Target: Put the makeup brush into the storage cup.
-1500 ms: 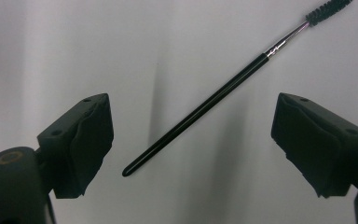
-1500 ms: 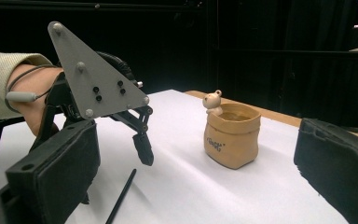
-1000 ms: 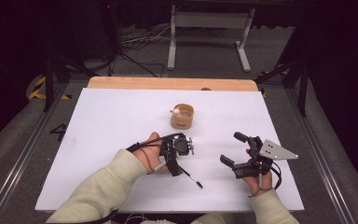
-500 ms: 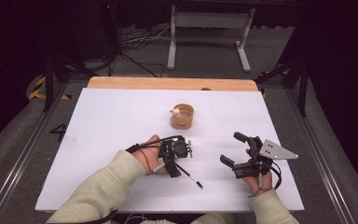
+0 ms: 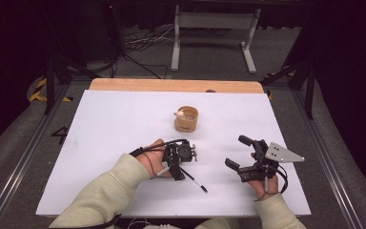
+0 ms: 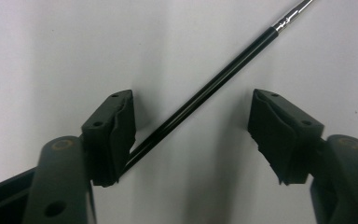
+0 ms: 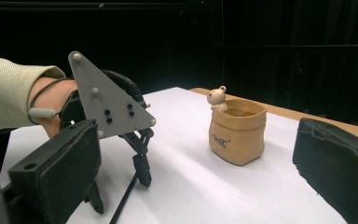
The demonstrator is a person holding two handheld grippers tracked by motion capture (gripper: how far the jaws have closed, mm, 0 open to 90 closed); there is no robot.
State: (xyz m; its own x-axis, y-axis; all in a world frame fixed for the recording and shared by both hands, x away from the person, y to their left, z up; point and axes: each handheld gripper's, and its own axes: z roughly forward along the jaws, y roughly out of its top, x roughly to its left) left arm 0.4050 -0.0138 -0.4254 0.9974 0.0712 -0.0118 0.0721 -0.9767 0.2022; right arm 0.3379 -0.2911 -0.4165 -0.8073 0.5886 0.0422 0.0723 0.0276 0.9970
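Between the open left tool's [image 6: 193,130] jaws, thin black brush [image 6: 200,95], flat on table [image 5: 114,124]

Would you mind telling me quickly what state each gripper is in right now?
Left gripper: open, jaws down around the thin black brush on the table, not clamped.
Right gripper: open, holding nothing.

The white table [image 5: 105,138] lay bare across its left half and along its far edge, leaving open passage there. 1 tan bag-shaped cup [image 5: 186,119] stood upright near the middle, with free surface on every side. A thin black brush [image 5: 193,179] lay flat and diagonal near the front, running between the left gripper's [image 6: 193,128] 2 spread jaws. The right gripper [image 5: 244,152] sat well apart, with clear table between it and the cup.
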